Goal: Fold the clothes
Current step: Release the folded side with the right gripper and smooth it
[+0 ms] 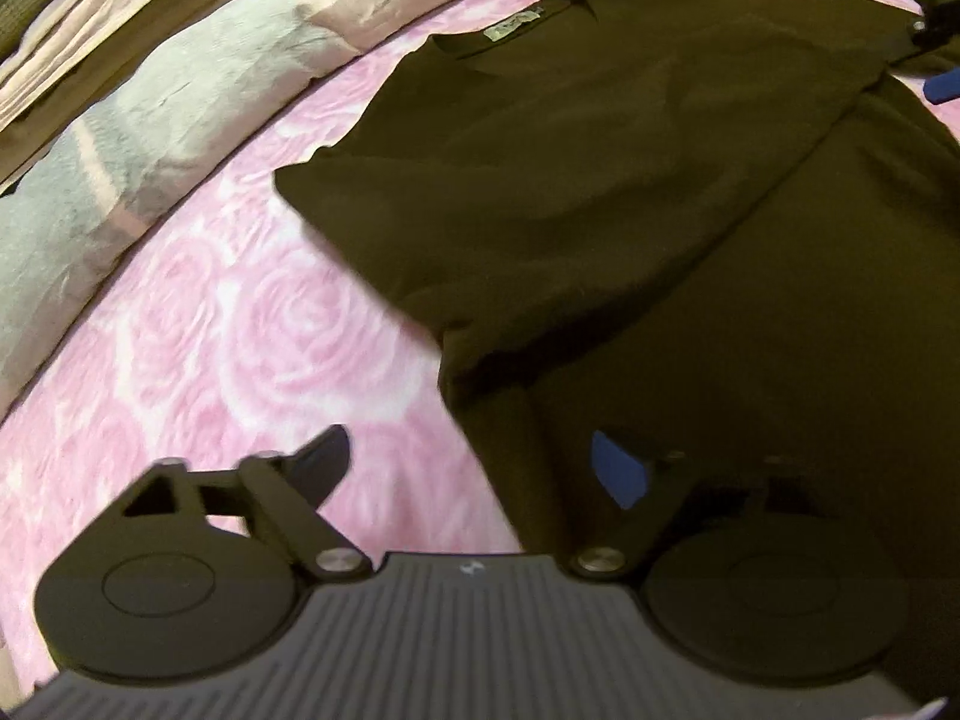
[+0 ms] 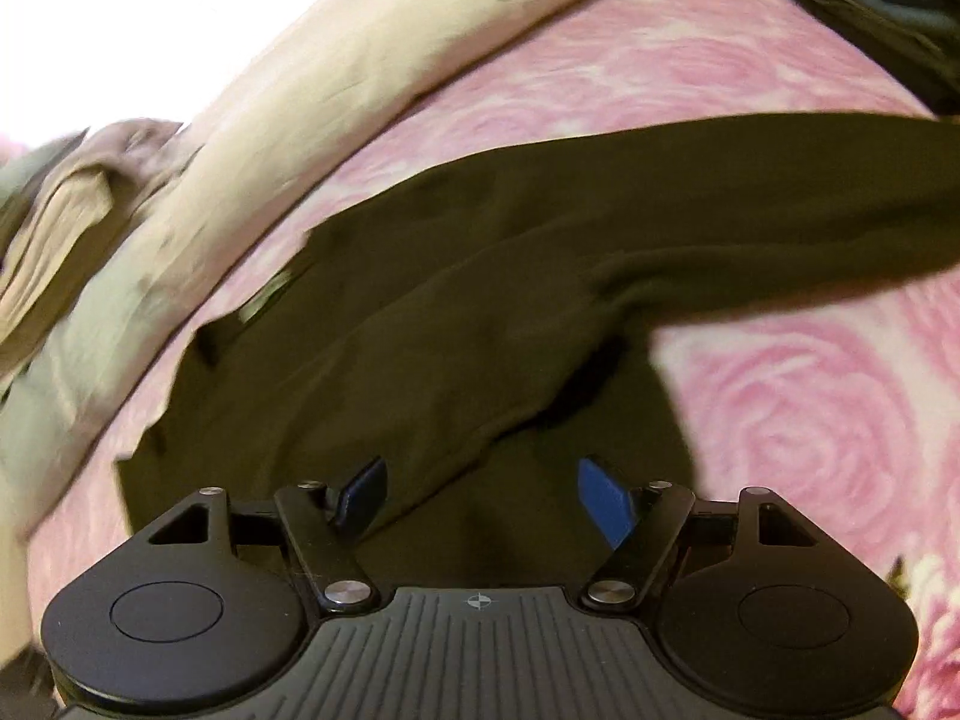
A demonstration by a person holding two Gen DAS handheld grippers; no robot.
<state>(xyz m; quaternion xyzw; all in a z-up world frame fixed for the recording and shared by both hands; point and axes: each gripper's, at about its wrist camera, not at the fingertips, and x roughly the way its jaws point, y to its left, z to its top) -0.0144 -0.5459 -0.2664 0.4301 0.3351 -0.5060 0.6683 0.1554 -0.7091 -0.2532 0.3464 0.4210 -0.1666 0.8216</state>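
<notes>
A dark olive shirt (image 1: 630, 192) lies spread on the pink rose-patterned bedspread (image 1: 210, 330), collar and neck label (image 1: 510, 27) at the far side. My left gripper (image 1: 471, 468) is open over the shirt's near left edge, one finger above the bedspread and the other above the cloth. In the right wrist view the shirt (image 2: 420, 312) fills the middle, with one sleeve (image 2: 780, 198) stretched to the right. My right gripper (image 2: 483, 501) is open just above the cloth, with a raised fold running between its fingers. The right gripper (image 1: 936, 36) also shows at the shirt's far right corner.
Crumpled beige and grey-green bedding (image 1: 150, 120) is piled along the left and far side of the bed, also seen as bedding (image 2: 180, 210) in the right wrist view. A dark bundle (image 2: 888, 6) lies at the far right. Bare bedspread (image 2: 810, 420) lies right of the shirt.
</notes>
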